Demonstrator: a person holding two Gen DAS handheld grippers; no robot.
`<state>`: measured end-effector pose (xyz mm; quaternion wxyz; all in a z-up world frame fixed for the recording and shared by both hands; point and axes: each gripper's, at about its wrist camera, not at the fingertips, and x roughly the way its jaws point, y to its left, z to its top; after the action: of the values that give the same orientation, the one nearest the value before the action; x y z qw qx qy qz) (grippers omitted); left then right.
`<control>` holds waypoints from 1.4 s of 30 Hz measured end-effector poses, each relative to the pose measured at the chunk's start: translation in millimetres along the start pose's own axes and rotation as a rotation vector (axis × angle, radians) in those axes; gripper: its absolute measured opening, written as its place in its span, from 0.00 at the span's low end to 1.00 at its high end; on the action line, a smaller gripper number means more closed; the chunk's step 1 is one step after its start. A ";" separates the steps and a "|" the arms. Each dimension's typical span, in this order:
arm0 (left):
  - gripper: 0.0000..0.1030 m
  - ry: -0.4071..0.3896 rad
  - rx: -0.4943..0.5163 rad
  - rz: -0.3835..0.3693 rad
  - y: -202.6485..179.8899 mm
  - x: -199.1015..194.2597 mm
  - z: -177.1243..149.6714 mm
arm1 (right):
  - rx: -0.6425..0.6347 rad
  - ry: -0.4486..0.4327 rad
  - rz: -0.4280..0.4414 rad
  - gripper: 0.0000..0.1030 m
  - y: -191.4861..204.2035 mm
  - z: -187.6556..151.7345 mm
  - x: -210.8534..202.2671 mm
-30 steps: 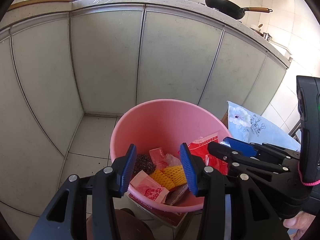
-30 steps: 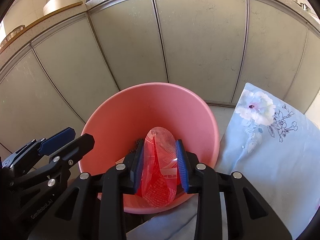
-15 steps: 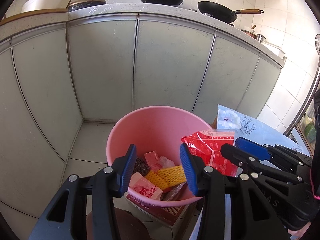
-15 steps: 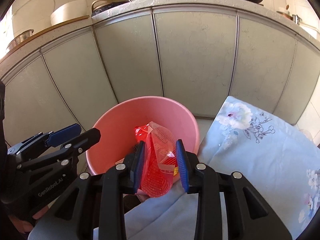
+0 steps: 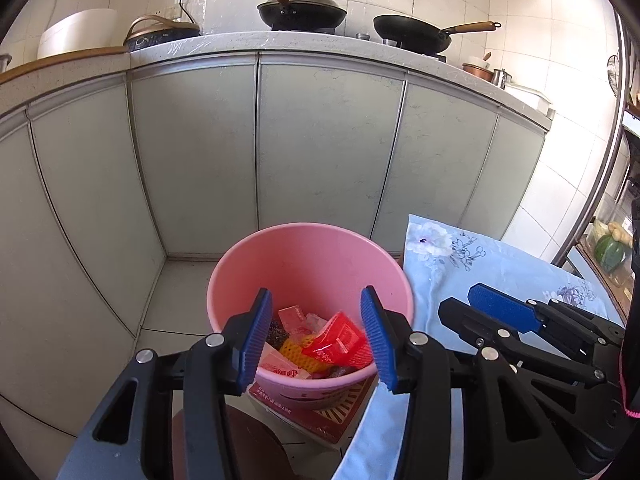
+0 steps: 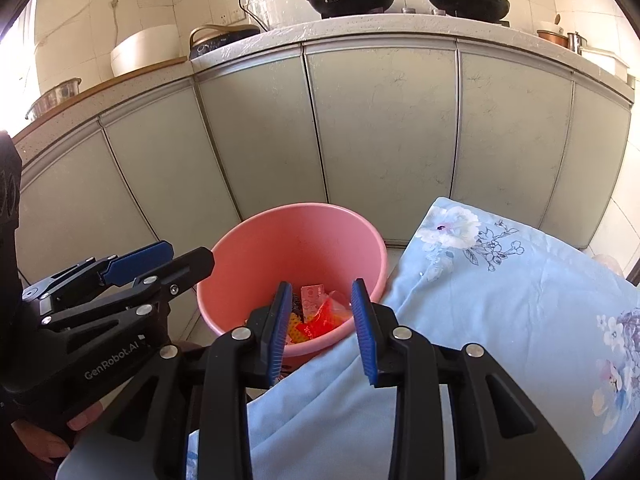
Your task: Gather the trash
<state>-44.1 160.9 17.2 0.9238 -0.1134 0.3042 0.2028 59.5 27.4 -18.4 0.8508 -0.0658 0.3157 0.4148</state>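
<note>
A pink bucket [image 5: 308, 256] stands on the floor by the cabinets, also in the right wrist view [image 6: 296, 240]. Inside lie a red plastic wrapper [image 5: 338, 342], yellow foam netting [image 5: 294, 350] and other wrappers; the red wrapper shows in the right wrist view [image 6: 324, 320]. My left gripper [image 5: 316, 340] is open and empty above the bucket's near rim. My right gripper [image 6: 322, 330] is open and empty, above the near rim at the cloth's edge. The right gripper also shows in the left wrist view [image 5: 500, 312].
A light blue floral cloth [image 6: 480, 300] covers a surface right of the bucket. Grey cabinet doors [image 5: 328, 152] stand behind it, with pans [image 5: 302, 10] on the counter. A red printed box [image 5: 336, 412] lies under the bucket's near side.
My right gripper opened and let go of the red wrapper, which now lies in the bucket. Both grippers pulled back and up from the bucket.
</note>
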 end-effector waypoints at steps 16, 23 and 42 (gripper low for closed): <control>0.53 -0.036 0.026 0.000 -21.4 -36.2 -15.1 | -0.014 -0.070 -0.049 0.44 -3.7 -31.1 -44.0; 0.53 -0.038 0.042 0.001 -27.1 -39.6 -22.0 | -0.020 -0.079 -0.082 0.44 -6.9 -40.2 -50.1; 0.53 -0.023 0.061 -0.012 -32.7 -36.0 -27.9 | -0.016 -0.074 -0.092 0.44 -6.1 -48.8 -48.8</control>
<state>-70.3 111.5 19.9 0.9315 -0.0845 0.2992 0.1891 18.2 -27.2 -29.1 0.8796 -0.0714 0.2774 0.3799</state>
